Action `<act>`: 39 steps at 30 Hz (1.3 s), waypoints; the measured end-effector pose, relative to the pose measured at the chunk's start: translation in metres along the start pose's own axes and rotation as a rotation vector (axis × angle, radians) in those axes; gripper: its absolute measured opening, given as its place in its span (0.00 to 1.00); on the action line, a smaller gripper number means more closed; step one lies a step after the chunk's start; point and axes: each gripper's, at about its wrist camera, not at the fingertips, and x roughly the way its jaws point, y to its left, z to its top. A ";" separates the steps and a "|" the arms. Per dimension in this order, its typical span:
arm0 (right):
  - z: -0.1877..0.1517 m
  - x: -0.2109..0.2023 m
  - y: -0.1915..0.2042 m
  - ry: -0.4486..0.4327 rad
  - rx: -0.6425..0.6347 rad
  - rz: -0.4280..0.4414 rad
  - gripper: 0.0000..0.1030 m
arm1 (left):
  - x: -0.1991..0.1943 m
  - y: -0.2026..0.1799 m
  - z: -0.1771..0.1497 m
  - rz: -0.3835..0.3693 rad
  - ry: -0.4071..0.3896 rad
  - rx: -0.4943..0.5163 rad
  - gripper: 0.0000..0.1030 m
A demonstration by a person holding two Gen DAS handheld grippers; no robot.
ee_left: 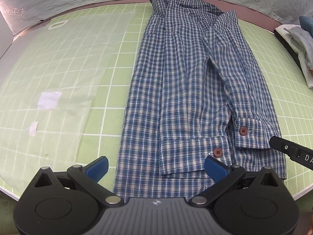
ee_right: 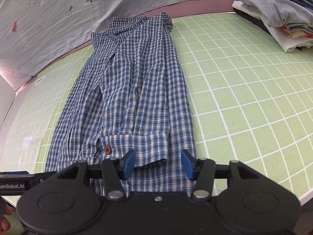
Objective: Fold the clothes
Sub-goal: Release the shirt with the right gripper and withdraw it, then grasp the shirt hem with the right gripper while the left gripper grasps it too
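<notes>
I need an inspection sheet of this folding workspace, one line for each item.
Surface: green cutting mat with white grid, flat.
Job's things: blue-and-white checked shirt, lengthwise, both sleeves folded in, cuffs near its hem.
Clutter: clear plastic bag beside the shirt; stack of folded clothes at the far corner.
Grippers: left tool open above the hem; right tool open, a cuff between its pads.
Cables: nothing seen.
Surroundings: grey printed cloth backdrop.

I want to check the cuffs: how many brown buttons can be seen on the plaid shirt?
2. One brown button sits on the right sleeve cuff, the other on the cuff beside it, nearer the left gripper. Others may be hidden in the folds.
</notes>
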 end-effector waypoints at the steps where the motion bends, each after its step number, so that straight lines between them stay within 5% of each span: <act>1: -0.001 0.001 -0.001 0.004 -0.001 0.001 0.52 | 0.001 0.000 -0.001 0.005 0.002 0.004 1.00; 16: -0.014 0.011 -0.004 0.052 -0.056 -0.053 0.69 | 0.020 0.002 -0.015 0.024 0.048 0.031 1.00; 32: -0.032 0.023 0.009 0.093 -0.087 -0.063 0.75 | 0.029 0.003 -0.025 -0.010 0.074 0.045 1.00; 39: -0.034 0.023 0.014 0.098 -0.106 -0.071 0.79 | 0.027 0.006 -0.028 -0.041 0.054 0.010 0.91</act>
